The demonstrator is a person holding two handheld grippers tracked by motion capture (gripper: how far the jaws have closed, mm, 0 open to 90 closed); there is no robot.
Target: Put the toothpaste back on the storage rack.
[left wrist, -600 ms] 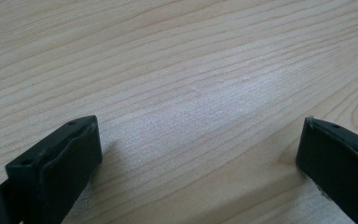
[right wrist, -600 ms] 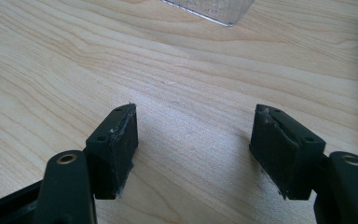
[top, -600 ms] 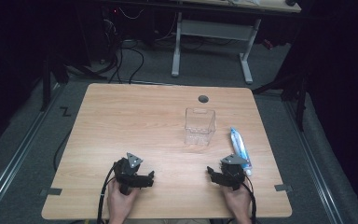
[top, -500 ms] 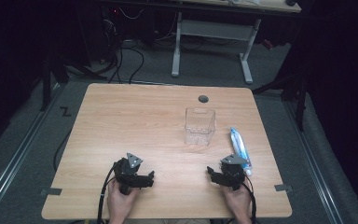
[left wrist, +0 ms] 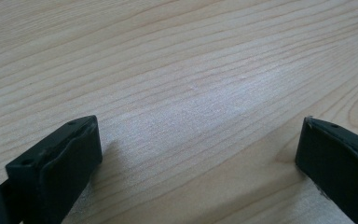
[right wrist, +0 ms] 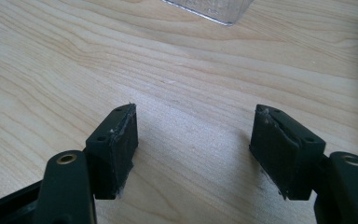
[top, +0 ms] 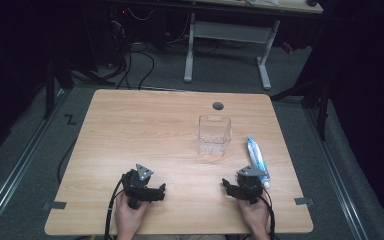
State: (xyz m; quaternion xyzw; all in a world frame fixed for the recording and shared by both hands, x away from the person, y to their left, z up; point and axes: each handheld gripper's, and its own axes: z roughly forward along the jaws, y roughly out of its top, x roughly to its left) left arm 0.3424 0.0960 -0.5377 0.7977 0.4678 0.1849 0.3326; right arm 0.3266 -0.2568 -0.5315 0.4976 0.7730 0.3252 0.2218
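A person's two hands rest at the near edge of the wooden table, each holding a black gripper low over the bare wood. The left gripper sits toward the near left part of the tabletop; in the left gripper view its jaws stand wide apart with nothing but wood grain between them. The right gripper sits toward the near right, and in the right gripper view its jaws are likewise spread wide and empty, resting on or just above the surface. Nearest to that gripper is a tube, white and blue, lying flat just beside it on its outer side, pointing away toward the far end of the table and not touched by the jaws. A clear plastic box stands upright a little farther in, near the middle right of the table, apart from the tube; its bottom edge peeks in at the top of the right gripper view. A cable trails back from each gripper toward the person.
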